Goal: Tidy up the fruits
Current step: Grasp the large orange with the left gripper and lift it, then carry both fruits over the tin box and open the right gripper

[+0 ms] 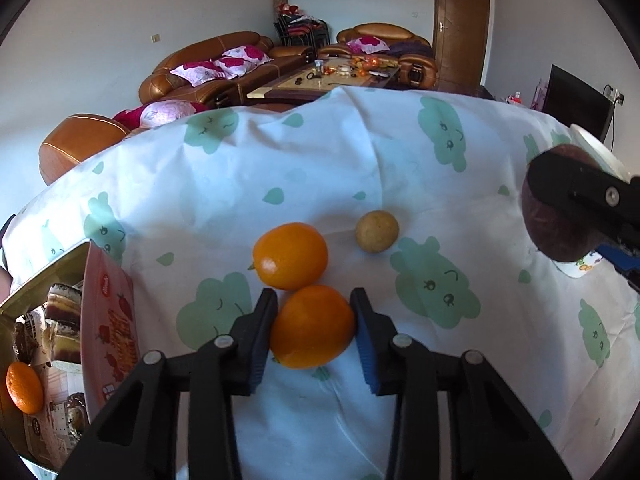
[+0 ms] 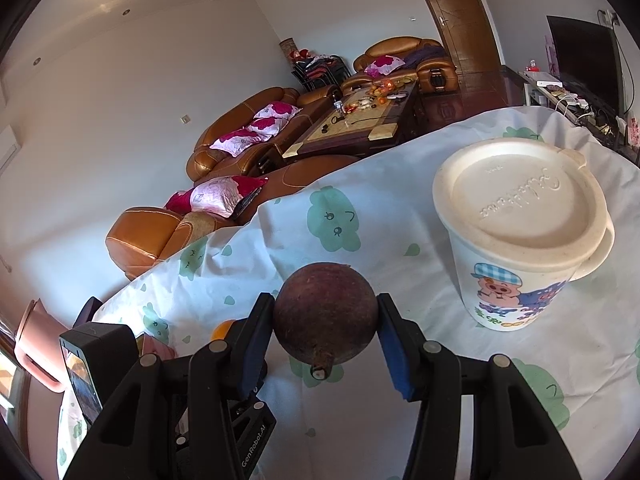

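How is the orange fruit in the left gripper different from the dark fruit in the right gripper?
The orange fruit is bright, smooth and glossy; the dark fruit is dull purple-brown with a rough skin. The dark fruit shows a short stem stub pointing toward the camera, while the orange fruit shows none. The orange fruit touches a second orange; the dark fruit has none touching it, with a lidded cup nearby. Both are roundish and sit between gripper pads.
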The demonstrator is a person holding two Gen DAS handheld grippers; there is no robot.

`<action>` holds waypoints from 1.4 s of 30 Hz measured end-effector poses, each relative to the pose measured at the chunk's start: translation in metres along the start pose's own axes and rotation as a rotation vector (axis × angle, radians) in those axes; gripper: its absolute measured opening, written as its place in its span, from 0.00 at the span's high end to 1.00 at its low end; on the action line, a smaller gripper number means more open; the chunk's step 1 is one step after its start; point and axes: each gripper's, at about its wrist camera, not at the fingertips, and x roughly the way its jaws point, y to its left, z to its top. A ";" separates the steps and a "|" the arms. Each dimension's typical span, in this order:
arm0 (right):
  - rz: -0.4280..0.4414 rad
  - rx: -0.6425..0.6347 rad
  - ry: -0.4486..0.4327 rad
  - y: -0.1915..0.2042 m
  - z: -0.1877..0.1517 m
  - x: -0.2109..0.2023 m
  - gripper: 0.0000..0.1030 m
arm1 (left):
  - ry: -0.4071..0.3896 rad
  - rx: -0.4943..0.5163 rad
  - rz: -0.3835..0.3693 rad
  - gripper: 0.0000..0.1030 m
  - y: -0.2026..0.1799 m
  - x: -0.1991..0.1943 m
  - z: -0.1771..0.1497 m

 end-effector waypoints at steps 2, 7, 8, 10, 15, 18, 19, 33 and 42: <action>-0.003 -0.004 -0.005 0.000 0.000 -0.001 0.48 | -0.036 -0.019 -0.007 0.62 0.002 -0.009 -0.002; -0.005 -0.013 -0.016 0.003 -0.001 -0.001 0.48 | -0.104 -0.035 -0.021 0.62 0.010 -0.030 -0.016; -0.007 -0.017 -0.019 0.003 -0.002 -0.001 0.48 | -0.115 -0.045 -0.027 0.62 0.012 -0.034 -0.019; -0.012 -0.027 -0.027 0.005 -0.003 0.000 0.48 | -0.136 -0.057 -0.027 0.62 0.018 -0.044 -0.027; -0.013 -0.071 -0.048 0.014 -0.009 0.003 0.48 | -0.214 -0.046 0.006 0.62 0.030 -0.070 -0.045; -0.009 -0.104 -0.056 0.022 -0.015 0.006 0.48 | -0.254 -0.045 0.025 0.62 0.041 -0.082 -0.054; -0.010 -0.116 -0.058 0.024 -0.017 0.006 0.48 | -0.264 -0.045 0.032 0.62 0.046 -0.086 -0.056; -0.095 -0.259 -0.069 0.057 -0.059 0.001 0.48 | -0.289 -0.071 0.009 0.62 0.096 -0.106 -0.082; -0.103 -0.261 -0.088 0.061 -0.086 -0.030 0.48 | -0.295 -0.053 -0.025 0.62 0.103 -0.116 -0.089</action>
